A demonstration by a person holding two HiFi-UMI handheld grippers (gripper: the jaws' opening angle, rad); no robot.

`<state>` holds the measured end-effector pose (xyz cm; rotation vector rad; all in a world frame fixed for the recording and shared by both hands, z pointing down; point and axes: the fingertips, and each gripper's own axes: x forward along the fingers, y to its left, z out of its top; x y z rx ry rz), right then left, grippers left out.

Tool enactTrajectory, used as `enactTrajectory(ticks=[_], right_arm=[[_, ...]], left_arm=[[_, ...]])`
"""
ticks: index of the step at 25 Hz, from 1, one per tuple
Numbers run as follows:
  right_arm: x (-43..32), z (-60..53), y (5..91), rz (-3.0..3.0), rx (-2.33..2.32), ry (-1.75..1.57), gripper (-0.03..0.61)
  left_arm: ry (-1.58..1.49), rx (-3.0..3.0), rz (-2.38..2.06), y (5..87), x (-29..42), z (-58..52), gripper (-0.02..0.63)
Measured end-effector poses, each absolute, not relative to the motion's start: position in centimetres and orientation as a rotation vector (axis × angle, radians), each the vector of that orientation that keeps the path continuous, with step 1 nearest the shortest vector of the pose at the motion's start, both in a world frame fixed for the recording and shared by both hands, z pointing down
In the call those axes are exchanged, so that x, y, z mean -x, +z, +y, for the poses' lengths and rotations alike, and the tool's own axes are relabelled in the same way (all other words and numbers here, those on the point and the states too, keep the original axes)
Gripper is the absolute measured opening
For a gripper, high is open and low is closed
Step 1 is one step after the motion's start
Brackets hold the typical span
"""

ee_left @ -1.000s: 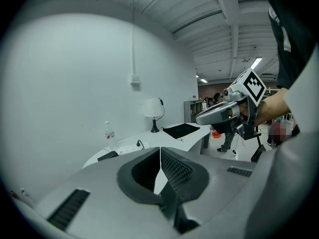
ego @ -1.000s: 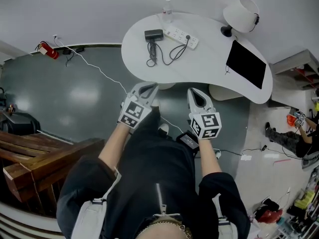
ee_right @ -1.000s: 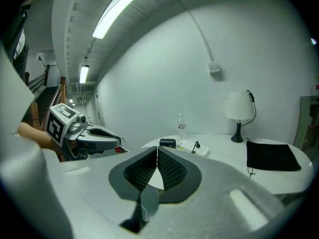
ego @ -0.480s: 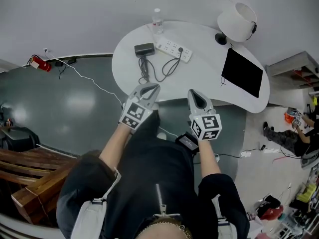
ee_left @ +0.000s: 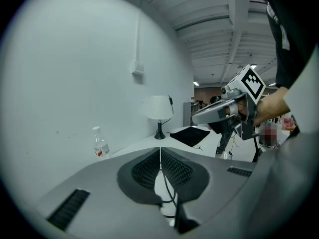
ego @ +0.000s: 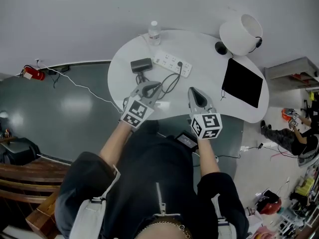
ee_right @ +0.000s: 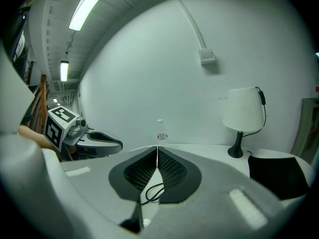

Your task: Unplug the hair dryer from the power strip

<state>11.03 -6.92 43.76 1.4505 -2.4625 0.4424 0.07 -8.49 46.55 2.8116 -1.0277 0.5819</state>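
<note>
On the white table [ego: 205, 54] a white power strip [ego: 169, 62] lies with a dark plug [ego: 180, 63] in it. The plug's black cable [ego: 168, 81] loops over to the dark hair dryer [ego: 141, 64] at the left. My left gripper [ego: 157, 85] is shut and empty, its tips over the cable loops just in front of the dryer. My right gripper [ego: 192, 90] is also shut and empty, above the table's near edge to the right of the cable. In the left gripper view the shut gripper [ee_left: 160, 151] shows the cable [ee_left: 170, 196] below. The right gripper view's shut gripper [ee_right: 157, 151] shows the same.
A water bottle [ego: 154, 32] stands at the table's far edge by the wall. A white lamp [ego: 241, 27] stands at the far right, with a black mat [ego: 242, 82] in front of it. A white cord [ego: 84, 87] runs across the dark floor at the left.
The table has drawn closer in the head view. Both shut grippers have moved forward from over the floor to over the table's near part, the left one reaching the cable loops.
</note>
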Motion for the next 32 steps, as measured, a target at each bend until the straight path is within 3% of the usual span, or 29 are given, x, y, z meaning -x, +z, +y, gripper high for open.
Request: enactTrajectory(ticks=[32], right_arm=[[-12.9,-15.9,44.3,-2.458,-1.402,0.475,0.005]], left_arm=[[0.767,-2.843,-0.989,47.8,-1.3,-16.6,0.015]])
